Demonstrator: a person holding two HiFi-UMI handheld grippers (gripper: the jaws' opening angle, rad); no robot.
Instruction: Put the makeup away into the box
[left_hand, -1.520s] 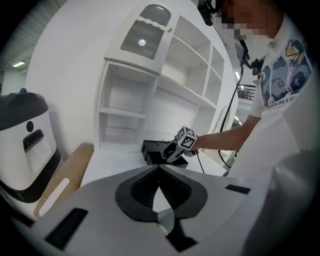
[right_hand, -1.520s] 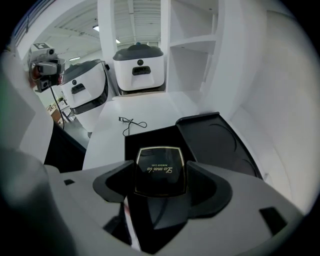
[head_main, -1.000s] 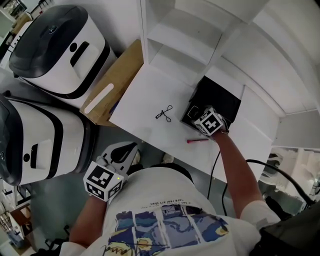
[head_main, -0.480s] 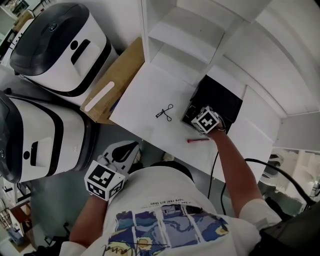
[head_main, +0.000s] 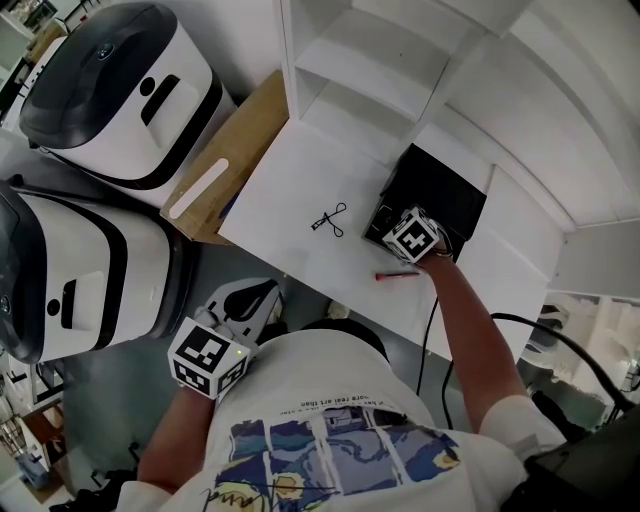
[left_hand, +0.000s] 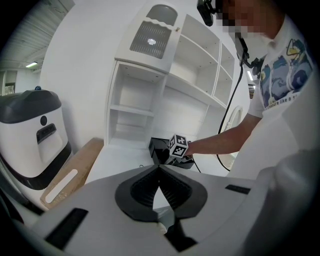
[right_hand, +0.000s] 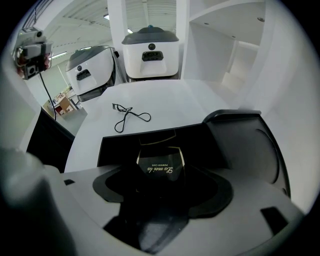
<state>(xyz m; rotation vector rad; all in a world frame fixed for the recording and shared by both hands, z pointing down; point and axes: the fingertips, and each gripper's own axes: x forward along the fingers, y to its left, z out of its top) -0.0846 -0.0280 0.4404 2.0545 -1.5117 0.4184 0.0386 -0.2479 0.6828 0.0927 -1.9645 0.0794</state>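
We see the right gripper with its jaws clamped on the compact, held at the mouth of the open box on the counter; released askew, we judge it could catch the rim and tip out; the left gripper hangs clenched on nothing; the curler and pencil lie outside the box

The right gripper has its jaws closed on a black powder compact with gold lettering, held over the open black box. The box's lid stands raised at the right. Beyond it, a thin black eyelash curler lies on the white table, and 2 white-and-grey machines stand behind.
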